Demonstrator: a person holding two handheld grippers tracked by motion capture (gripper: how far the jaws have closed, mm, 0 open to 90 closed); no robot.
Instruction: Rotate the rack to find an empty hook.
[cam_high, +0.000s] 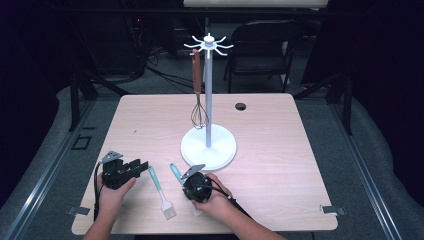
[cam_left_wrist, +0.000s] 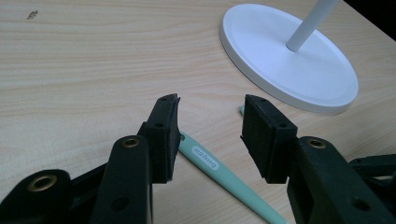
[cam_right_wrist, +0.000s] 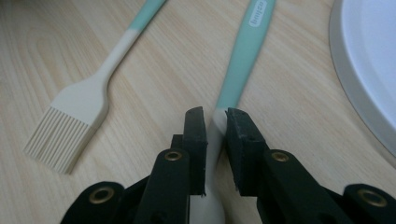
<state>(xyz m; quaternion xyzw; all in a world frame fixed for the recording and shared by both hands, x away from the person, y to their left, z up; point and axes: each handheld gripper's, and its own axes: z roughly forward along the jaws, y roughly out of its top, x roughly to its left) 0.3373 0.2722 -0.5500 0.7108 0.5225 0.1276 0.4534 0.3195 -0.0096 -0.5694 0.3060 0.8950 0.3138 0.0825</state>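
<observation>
**One utensil hung, the second being gripped, a third waiting**

On the light wooden table the white rack with its round base, thin pole and ring of hooks is already carrying one piece: a wire whisk with a brown wooden handle is hanging from a hook beside the pole. So one item looks done.

Now the right gripper is working low over the table near the rack's base. Its black jaws are standing narrow, closing around the pale neck of a mint-green and cream silicone utensil, which is lying flat with its green handle pointing away from the gripper toward the base. The pads are sitting tight against that neck on both sides, so I am reading it as a grip, though the lifting is not starting yet; the working end is hiding under the gripper, so what kind of tool it is I cannot tell.

Just beside it is lying a mint-handled pastry brush with cream bristles, untouched on the wood.

The left gripper is hovering over that brush's handle, jaws standing wide with nothing between the pads.

Two utensils are remaining for the hooks, by my judgement.
</observation>
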